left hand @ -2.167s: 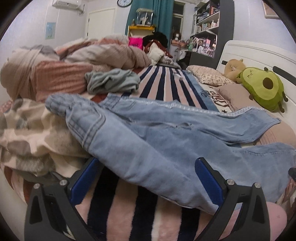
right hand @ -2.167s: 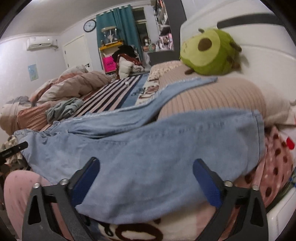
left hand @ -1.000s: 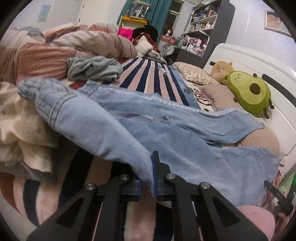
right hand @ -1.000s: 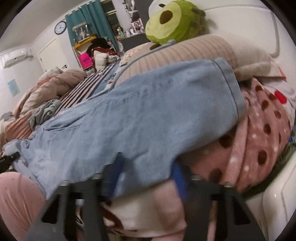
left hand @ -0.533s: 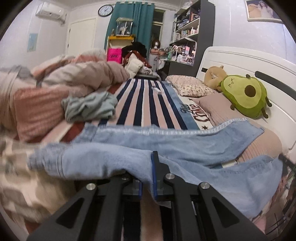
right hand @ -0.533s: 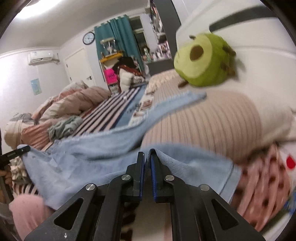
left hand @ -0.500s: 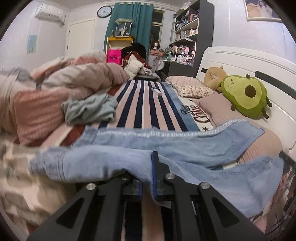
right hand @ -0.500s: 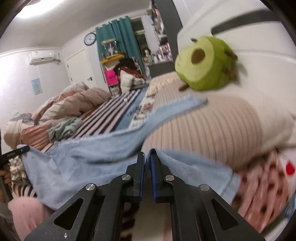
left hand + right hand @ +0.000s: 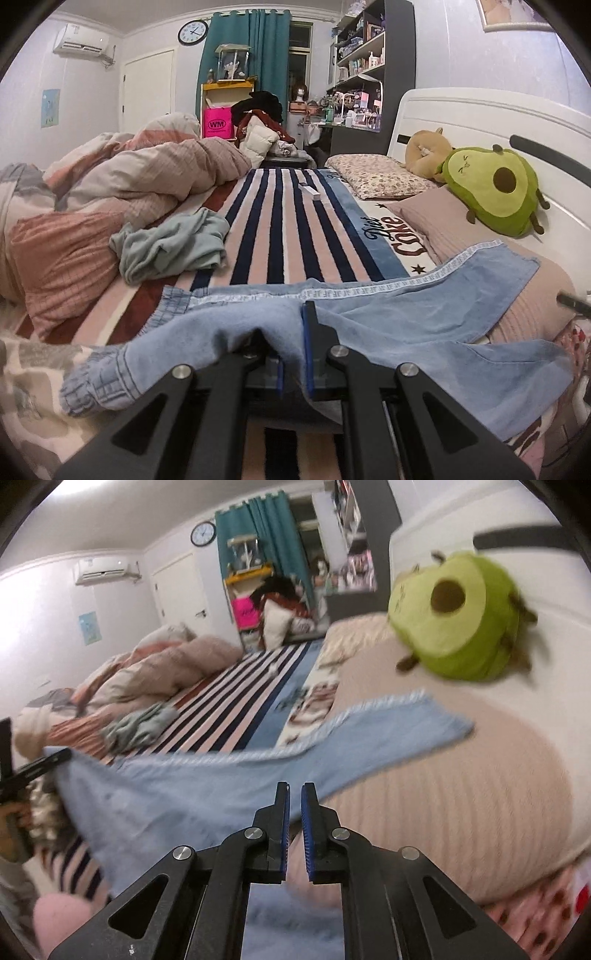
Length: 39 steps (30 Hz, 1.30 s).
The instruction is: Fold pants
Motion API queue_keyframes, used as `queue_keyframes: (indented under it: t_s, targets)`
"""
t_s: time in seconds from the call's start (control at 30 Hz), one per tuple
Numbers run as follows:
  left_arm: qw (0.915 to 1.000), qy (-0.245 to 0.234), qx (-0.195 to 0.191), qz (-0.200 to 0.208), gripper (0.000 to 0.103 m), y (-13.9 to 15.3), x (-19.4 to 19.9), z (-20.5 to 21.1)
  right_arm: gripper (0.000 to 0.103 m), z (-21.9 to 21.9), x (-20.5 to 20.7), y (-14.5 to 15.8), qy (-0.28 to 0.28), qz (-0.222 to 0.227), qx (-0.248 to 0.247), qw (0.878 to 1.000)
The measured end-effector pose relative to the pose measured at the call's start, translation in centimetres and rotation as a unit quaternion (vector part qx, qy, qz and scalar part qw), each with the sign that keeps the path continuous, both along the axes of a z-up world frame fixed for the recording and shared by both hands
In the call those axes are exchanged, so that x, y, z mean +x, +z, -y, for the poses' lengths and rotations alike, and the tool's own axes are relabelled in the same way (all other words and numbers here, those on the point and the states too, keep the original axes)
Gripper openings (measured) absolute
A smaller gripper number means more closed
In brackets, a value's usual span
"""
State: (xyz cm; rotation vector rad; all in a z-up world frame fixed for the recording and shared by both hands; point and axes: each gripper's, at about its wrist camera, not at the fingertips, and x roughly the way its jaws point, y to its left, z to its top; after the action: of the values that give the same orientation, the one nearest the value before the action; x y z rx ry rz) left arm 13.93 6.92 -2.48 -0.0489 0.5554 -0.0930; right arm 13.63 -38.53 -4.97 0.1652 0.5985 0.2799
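You are working over a bed [image 9: 295, 221] covered by a soft blanket [image 9: 284, 236] striped in navy and pink, with a rumpled quilted duvet [image 9: 122, 184] on one side and a white headboard [image 9: 480, 122] on the other. A plush green avocado [image 9: 495, 188] leans on a ribbed beige pillow [image 9: 461, 768]. The pale blue denim pants [image 9: 406, 317] lie across the bed's near edge, one leg draped onto that pillow. Your left tool [image 9: 293, 350] pinches a bunched fold of the pants. Your right tool [image 9: 294, 830] is pressed nearly together, pants fabric hanging blurred beneath it.
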Motion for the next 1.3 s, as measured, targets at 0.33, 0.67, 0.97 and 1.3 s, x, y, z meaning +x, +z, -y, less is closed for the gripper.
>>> queue_keyframes:
  t_s: [0.33,0.67,0.97,1.3]
  targets:
    - [0.9997,-0.015,0.012,-0.015,0.005,-0.6,-2.6,0.4,0.057,-0.5,-9.3,-6.4,0.02,-0.107,0.157,0.982]
    - [0.9995,-0.017,0.015,-0.022,0.005,-1.4,-3.5,0.4,0.078,0.0,-10.6,-11.6,-0.051,-0.167,0.211,0.962]
    - [0.9992,-0.015,0.022,-0.03,0.005,-1.6,-3.5,0.2,0.004,-0.2,-6.1,-11.3,-0.06,-0.133,0.231,0.962]
    - [0.9985,-0.015,0.047,-0.024,0.005,-0.7,-1.0,0.0,0.001,0.9,-3.0,-3.0,-0.035,-0.032,0.154,0.987]
